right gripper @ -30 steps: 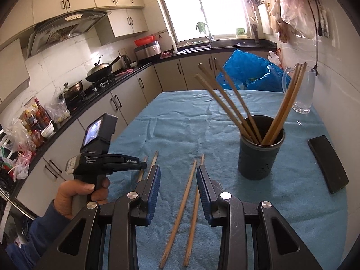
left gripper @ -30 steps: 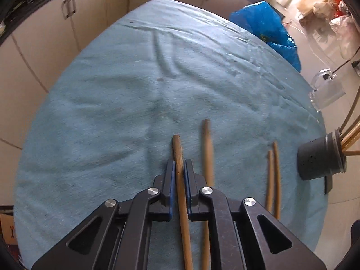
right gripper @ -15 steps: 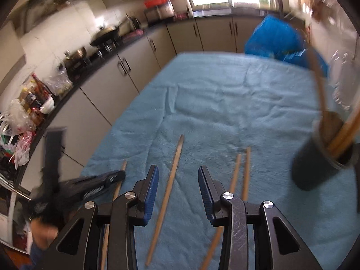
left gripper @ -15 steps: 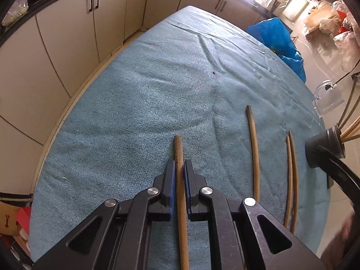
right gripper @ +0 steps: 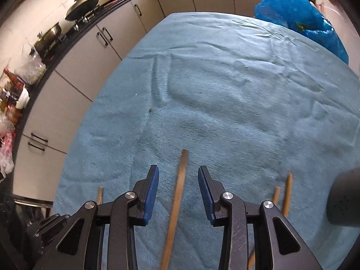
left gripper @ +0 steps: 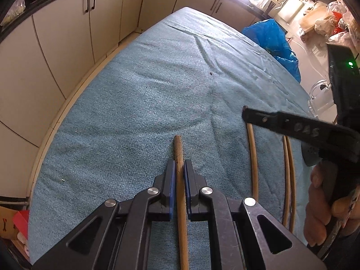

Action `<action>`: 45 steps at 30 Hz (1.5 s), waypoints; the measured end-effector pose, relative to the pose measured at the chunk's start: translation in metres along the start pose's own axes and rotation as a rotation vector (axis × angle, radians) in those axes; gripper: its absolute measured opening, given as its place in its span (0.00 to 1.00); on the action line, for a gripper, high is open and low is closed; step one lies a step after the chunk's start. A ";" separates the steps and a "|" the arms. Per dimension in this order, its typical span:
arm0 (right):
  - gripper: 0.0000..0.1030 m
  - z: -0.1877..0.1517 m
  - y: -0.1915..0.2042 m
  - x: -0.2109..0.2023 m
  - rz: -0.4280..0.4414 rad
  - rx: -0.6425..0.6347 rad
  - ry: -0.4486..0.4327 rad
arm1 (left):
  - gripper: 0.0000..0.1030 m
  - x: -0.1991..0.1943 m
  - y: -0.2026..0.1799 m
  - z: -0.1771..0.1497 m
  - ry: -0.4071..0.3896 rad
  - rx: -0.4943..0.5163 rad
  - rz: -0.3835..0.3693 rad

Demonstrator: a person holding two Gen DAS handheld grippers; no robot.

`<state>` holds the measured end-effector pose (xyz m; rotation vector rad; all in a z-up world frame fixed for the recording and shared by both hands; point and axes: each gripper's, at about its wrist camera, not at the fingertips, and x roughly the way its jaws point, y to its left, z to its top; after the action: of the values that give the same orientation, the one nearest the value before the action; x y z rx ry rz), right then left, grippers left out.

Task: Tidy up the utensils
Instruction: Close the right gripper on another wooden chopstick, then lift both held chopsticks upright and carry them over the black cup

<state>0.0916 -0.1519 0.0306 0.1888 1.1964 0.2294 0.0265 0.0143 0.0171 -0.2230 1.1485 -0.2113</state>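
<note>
Several wooden chopsticks lie on a blue cloth-covered table point(left gripper: 157, 90). My left gripper point(left gripper: 179, 168) is shut on one chopstick point(left gripper: 178, 150), its tip sticking out past the pads. To its right lie a lone chopstick point(left gripper: 253, 157) and a pair point(left gripper: 289, 168). My right gripper point(right gripper: 178, 175) points down over that lone chopstick point(right gripper: 180, 189), which lies between its blue pads point(right gripper: 151, 191) untouched; the jaws are closing. One black finger point(left gripper: 265, 119) of it shows in the left wrist view, above the lone chopstick's tip.
A dark grey holder point(right gripper: 346, 198) stands at the right edge, beside the pair of chopsticks point(right gripper: 286, 193). A blue plastic bag point(right gripper: 303, 11) sits beyond the table's far right corner. Kitchen cabinets point(left gripper: 67, 33) run along the left. A hand point(left gripper: 321, 202) holds the right gripper.
The right gripper swung left and down from the holder to straddle the lone chopstick, and now shows in the left wrist view. The left gripper shifted left, still holding its chopstick.
</note>
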 end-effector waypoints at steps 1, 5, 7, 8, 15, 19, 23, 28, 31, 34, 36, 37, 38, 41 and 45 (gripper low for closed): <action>0.16 0.000 0.005 0.005 -0.011 -0.017 0.015 | 0.08 0.000 -0.001 0.000 -0.002 0.003 0.004; 0.08 -0.005 0.006 0.008 -0.013 -0.036 0.002 | 0.07 -0.001 -0.006 -0.002 -0.016 0.021 0.026; 0.08 -0.009 0.001 -0.003 0.008 -0.011 -0.025 | 0.07 -0.004 -0.010 -0.002 -0.031 0.032 0.026; 0.08 -0.011 -0.001 -0.012 0.029 -0.004 -0.045 | 0.07 -0.006 -0.010 -0.001 -0.037 0.031 0.020; 0.08 -0.046 0.001 -0.123 0.117 -0.041 -0.342 | 0.07 -0.068 -0.026 0.004 -0.181 0.044 -0.032; 0.08 -0.083 0.003 -0.188 0.129 -0.088 -0.545 | 0.07 -0.114 -0.044 -0.001 -0.295 0.072 -0.047; 0.08 -0.112 -0.005 -0.226 0.128 -0.077 -0.685 | 0.07 -0.145 -0.063 -0.011 -0.376 0.106 -0.048; 0.08 -0.137 -0.016 -0.243 0.122 -0.039 -0.744 | 0.07 -0.162 -0.076 -0.020 -0.410 0.123 -0.044; 0.08 -0.145 -0.027 -0.252 0.123 -0.017 -0.755 | 0.07 -0.164 -0.081 -0.021 -0.409 0.123 -0.035; 0.08 -0.152 -0.037 -0.258 0.124 0.007 -0.769 | 0.07 -0.163 -0.084 -0.020 -0.409 0.128 -0.034; 0.08 -0.157 -0.043 -0.261 0.123 0.021 -0.778 | 0.07 -0.165 -0.086 -0.020 -0.410 0.128 -0.032; 0.08 -0.160 -0.049 -0.263 0.123 0.033 -0.784 | 0.07 -0.166 -0.087 -0.020 -0.409 0.133 -0.033; 0.08 -0.162 -0.053 -0.265 0.125 0.044 -0.788 | 0.07 -0.165 -0.088 -0.019 -0.409 0.136 -0.034; 0.08 -0.168 -0.066 -0.273 0.119 0.074 -0.808 | 0.07 -0.168 -0.096 -0.021 -0.415 0.149 -0.038; 0.08 -0.176 -0.082 -0.285 0.103 0.110 -0.836 | 0.07 -0.172 -0.107 -0.022 -0.417 0.165 -0.051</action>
<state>-0.1658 -0.3043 0.2020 0.3964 0.3683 0.1479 -0.0668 -0.0416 0.1889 -0.1417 0.7085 -0.2879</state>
